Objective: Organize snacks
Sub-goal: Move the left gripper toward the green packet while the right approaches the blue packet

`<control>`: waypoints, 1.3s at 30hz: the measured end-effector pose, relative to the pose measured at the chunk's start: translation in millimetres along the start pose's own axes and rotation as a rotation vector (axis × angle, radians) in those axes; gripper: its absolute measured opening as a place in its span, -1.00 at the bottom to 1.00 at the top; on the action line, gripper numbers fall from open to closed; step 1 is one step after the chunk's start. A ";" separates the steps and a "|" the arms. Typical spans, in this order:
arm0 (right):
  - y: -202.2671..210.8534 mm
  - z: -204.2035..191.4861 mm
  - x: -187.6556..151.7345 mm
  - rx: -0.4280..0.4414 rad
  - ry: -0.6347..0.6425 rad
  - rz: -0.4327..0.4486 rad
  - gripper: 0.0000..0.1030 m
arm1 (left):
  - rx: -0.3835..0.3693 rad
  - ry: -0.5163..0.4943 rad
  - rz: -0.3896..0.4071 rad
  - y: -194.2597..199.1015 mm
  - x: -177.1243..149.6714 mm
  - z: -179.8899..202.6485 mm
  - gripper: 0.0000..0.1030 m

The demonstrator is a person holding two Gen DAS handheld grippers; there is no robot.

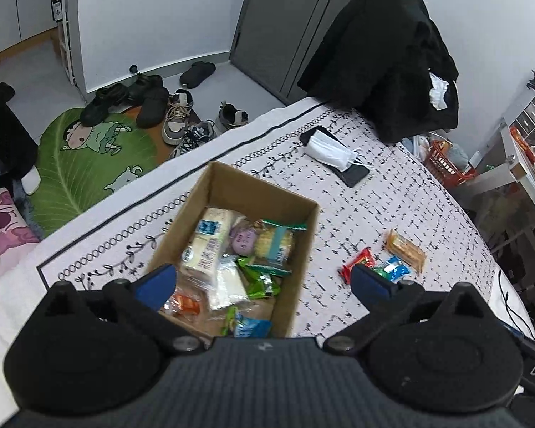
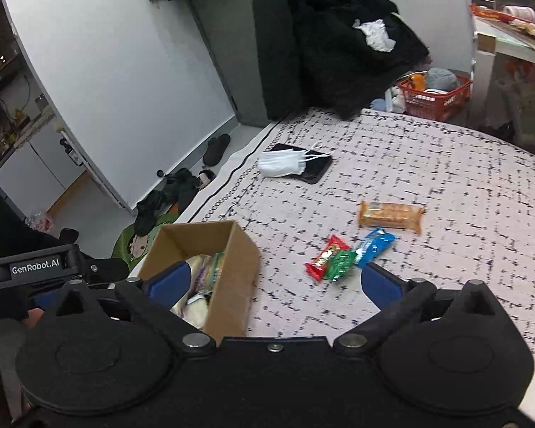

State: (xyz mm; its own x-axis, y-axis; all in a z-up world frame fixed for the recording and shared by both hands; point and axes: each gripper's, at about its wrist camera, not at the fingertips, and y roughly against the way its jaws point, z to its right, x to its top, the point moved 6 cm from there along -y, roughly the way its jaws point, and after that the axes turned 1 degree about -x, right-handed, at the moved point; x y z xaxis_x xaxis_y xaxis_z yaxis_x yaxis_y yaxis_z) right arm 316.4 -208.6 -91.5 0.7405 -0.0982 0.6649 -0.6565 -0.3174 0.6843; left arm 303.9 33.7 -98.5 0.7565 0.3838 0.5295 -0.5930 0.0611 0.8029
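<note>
Still four loose snacks on the patterned surface (image 2: pixel 446 164), right of the box (image 2: pixel 232 249): orange pack (image 2: pixel 390 214), blue pack (image 2: pixel 374 246), red pack (image 2: pixel 326 257), green pack (image 2: pixel 340 264), last three touching. Both tools, left (image 1: pixel 264 281) and right (image 2: pixel 273 281), gape wide, holding nothing. Best to take the orange pack alone first, across its short side, then drop it in the box. Box floor partly hidden; labels unreadable, edges blurred.
</note>
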 end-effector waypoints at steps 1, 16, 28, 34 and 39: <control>2.6 4.9 -1.1 -0.003 -0.003 0.004 1.00 | -0.005 -0.003 -0.001 -0.1 -2.1 4.0 1.00; 30.5 80.4 -8.6 -0.019 -0.117 0.048 1.00 | -0.051 -0.055 -0.012 -12.4 -38.0 71.8 1.00; 6.8 124.8 -18.6 0.001 -0.189 0.048 0.88 | -0.033 -0.064 -0.048 -45.2 -49.4 105.2 1.00; -19.6 139.6 -29.8 0.017 -0.250 0.014 0.61 | -0.008 -0.066 -0.037 -64.3 -46.3 111.1 0.98; -42.0 143.3 -29.5 0.034 -0.259 -0.019 0.44 | -0.019 -0.050 -0.045 -84.3 -44.7 116.0 0.94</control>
State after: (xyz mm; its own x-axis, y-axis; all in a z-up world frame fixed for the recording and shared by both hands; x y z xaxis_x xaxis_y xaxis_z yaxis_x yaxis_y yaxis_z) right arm 342.7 -327.5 -182.8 0.7674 -0.3289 0.5504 -0.6405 -0.3522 0.6825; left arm 352.1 -95.6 -158.1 0.7950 0.3337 0.5065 -0.5630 0.0953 0.8209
